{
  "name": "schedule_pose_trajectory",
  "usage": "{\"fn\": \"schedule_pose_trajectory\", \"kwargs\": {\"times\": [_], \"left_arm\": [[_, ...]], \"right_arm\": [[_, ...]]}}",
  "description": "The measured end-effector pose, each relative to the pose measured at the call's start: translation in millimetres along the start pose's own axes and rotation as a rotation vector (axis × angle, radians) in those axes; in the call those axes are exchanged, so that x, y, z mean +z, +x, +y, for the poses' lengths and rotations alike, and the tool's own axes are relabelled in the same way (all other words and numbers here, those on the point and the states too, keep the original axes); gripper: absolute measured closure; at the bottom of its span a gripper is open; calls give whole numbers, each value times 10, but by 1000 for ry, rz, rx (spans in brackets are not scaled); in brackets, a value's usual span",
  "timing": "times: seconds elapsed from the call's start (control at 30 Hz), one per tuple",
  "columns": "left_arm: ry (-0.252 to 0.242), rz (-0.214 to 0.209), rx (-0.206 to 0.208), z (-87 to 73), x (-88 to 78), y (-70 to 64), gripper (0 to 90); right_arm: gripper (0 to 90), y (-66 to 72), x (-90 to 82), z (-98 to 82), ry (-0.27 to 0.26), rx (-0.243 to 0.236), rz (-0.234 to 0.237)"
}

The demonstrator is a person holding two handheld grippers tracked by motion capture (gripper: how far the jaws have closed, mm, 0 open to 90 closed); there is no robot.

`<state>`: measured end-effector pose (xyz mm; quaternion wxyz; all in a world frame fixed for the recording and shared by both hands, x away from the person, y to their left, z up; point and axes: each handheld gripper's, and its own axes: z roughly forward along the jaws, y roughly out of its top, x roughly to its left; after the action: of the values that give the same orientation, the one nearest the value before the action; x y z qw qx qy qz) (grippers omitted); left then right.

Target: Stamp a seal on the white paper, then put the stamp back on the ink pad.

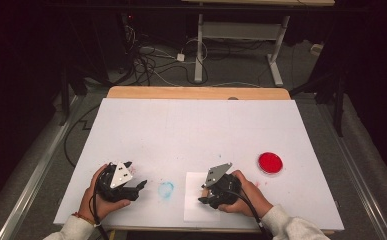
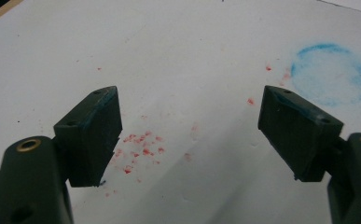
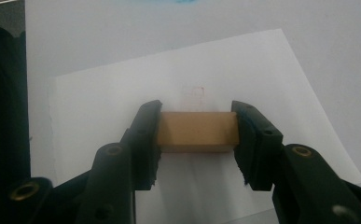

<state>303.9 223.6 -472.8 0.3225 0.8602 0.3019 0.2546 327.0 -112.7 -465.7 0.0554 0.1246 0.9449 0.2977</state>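
Item: wooden block (image 3: 197,131), a stamp by the look of it, clamped between the jaws of the right gripper (image 1: 212,192), long axis set across from pad to pad. It is held just over a white sheet of paper (image 3: 122,93); a faint red mark (image 3: 196,92) lies on the sheet just beyond it. The red ink pad (image 1: 270,162) sits behind and to the right, nearer the right hand. The left gripper (image 2: 190,135) rests with jaws apart, nothing between them.

Noted in the left gripper view: red specks (image 2: 138,144), blue ring stain (image 2: 333,74) on the table (image 1: 196,125). The block's underside is hidden.
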Motion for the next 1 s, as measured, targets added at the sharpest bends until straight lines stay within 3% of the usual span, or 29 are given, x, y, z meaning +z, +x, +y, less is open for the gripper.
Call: {"fn": "schedule_pose_trajectory", "kwargs": {"times": [0.37,0.63,1.0], "left_arm": [[0,7,0,-4,-9,6,208],[2,3,18,26,15,-7,209],[5,3,30,44,0,-34,208]], "right_arm": [[554,-49,-242,53,-85,-12,-52],[554,-115,-488,21,-146,21,-118],[554,-208,-766,-136,-178,68,-217]]}}
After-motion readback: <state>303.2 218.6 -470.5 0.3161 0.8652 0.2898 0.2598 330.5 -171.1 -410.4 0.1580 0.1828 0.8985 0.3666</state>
